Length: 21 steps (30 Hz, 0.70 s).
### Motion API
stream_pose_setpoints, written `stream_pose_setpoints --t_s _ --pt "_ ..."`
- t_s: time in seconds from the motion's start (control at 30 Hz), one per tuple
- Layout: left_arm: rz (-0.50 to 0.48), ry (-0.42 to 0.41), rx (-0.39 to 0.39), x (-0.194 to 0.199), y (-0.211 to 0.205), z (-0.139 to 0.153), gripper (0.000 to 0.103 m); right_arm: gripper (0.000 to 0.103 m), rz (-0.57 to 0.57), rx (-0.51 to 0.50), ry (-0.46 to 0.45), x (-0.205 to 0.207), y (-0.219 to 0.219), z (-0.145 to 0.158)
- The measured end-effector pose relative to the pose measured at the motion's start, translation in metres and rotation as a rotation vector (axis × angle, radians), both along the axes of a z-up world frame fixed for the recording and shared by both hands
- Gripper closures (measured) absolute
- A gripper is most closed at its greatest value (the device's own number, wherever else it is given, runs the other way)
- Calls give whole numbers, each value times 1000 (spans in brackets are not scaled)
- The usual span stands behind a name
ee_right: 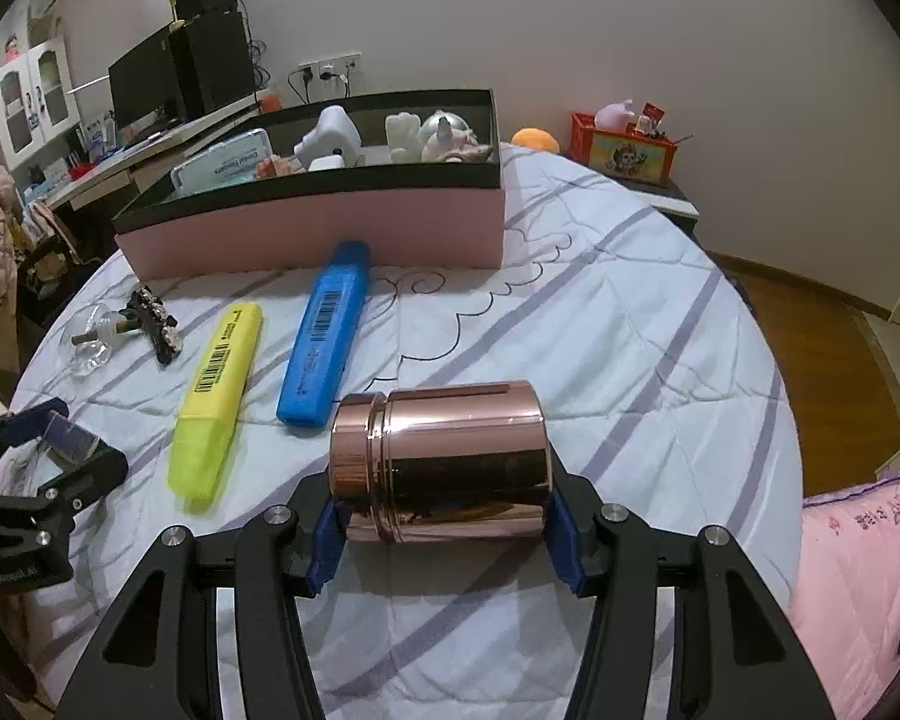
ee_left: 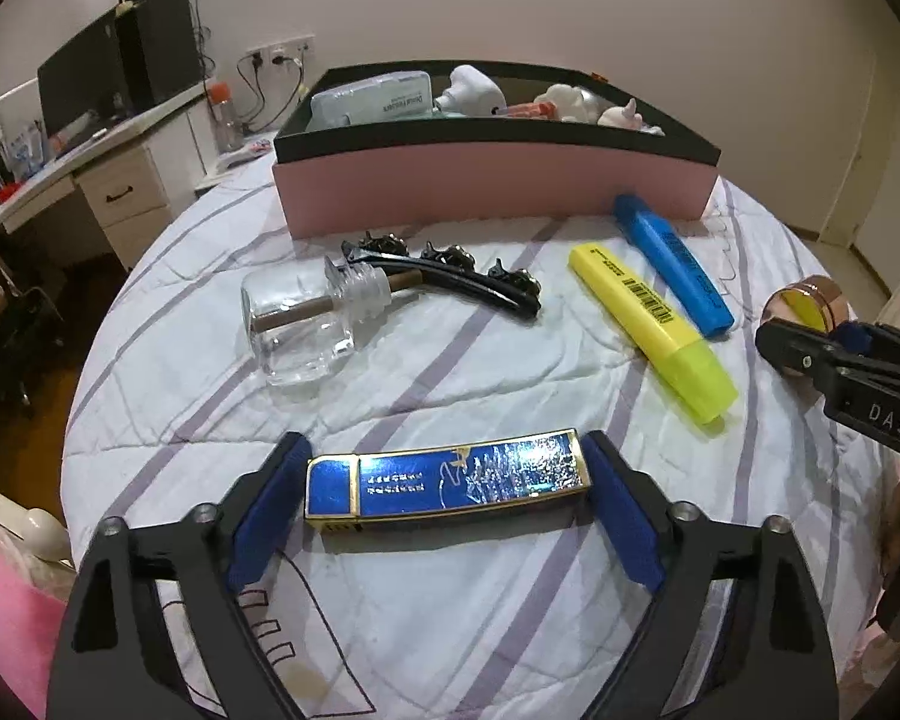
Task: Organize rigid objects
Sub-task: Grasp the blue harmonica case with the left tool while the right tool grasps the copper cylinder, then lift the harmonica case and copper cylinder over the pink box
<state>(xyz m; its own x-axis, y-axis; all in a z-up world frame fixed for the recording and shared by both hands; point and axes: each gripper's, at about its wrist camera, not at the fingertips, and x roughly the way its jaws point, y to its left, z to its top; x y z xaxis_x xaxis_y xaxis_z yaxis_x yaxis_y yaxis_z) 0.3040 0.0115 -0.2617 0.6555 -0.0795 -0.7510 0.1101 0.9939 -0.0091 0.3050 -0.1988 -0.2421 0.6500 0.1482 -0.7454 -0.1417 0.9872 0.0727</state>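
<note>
Lighter [ee_left: 447,483] sits crosswise in my left hand-held gripper [ee_left: 444,489], pads clamped on its ends. My right hand-held gripper [ee_right: 441,519] clamps the copper jar [ee_right: 441,468]. Ahead of both lie 2 highlighters, yellow [ee_left: 654,330] and blue [ee_left: 672,264], then the box [ee_left: 492,192].

The left gripper [ee_left: 444,480] is held low over the bed, its two black fingers spread wide and pointing forward, the blue pads [ee_left: 265,495] pressed against the two short ends of a flat blue lighter [ee_left: 447,482] that lies crosswise between them. The right gripper [ee_right: 441,510] sits off to its right, just as low, its fingers clamped on the two ends of a copper-coloured can [ee_right: 441,461] turned on its side. Both tools point much the same way, side by side and apart from each other.
</note>
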Motion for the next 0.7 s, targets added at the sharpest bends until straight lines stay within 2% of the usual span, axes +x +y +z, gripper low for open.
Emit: stream_pose_setpoints --t_s 0.07,0.2,0.27,0.3,0.53,0.7 --pt "-6 4 -9 0 2 0 18 47 2 11 -5 1 -1 1" --pt "-18 1 10 1 0 0 18 33 11 12 3 6 -1 1" --pt "-17 0 4 1 0 1 18 36 11 27 -8 8 -3 2" --pt "-21 -1 4 1 0 1 18 47 19 33 -8 8 -3 2" --pt "-1 -66 -44 -6 9 16 18 47 23 51 -76 -8 -1 13" --pt "20 -157 -66 -16 13 47 18 47 33 82 -223 -30 5 48"
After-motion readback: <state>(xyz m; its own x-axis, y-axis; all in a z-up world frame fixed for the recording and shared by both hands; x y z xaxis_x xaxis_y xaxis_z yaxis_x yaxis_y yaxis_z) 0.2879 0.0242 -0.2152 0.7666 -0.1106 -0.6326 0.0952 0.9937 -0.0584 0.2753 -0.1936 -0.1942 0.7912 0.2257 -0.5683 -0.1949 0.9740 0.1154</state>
